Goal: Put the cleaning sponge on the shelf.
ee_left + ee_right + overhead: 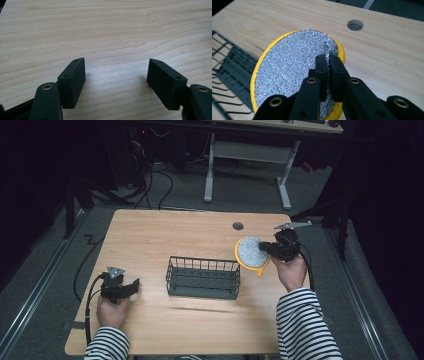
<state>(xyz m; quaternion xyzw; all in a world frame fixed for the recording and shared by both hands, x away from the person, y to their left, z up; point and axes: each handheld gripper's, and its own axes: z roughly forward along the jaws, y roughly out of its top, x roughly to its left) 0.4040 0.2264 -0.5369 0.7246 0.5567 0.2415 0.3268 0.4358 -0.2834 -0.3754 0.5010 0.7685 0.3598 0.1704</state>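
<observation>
- High view: the right gripper [272, 249] holds the scrubber [250, 252] clear of the table [150, 235], just right of the basket [202, 277] — pickup looks done.
- Right gripper view: jaws clamped tight on the scrubber's [292, 65] near edge.
- Left gripper [131, 287] rests near-left on the table, jaws spread, nothing between them.
- Left to do, likely — carry the scrubber over the basket and drop it in.

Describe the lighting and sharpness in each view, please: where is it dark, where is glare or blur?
High view: the table is lit, the room around it is nearly black. Left claw view: sharp wood grain, soft shadows beside the open jaws. Right claw view: the silver scouring pad sparkles with small glints; the wire basket at the edge looks slightly soft.
</observation>
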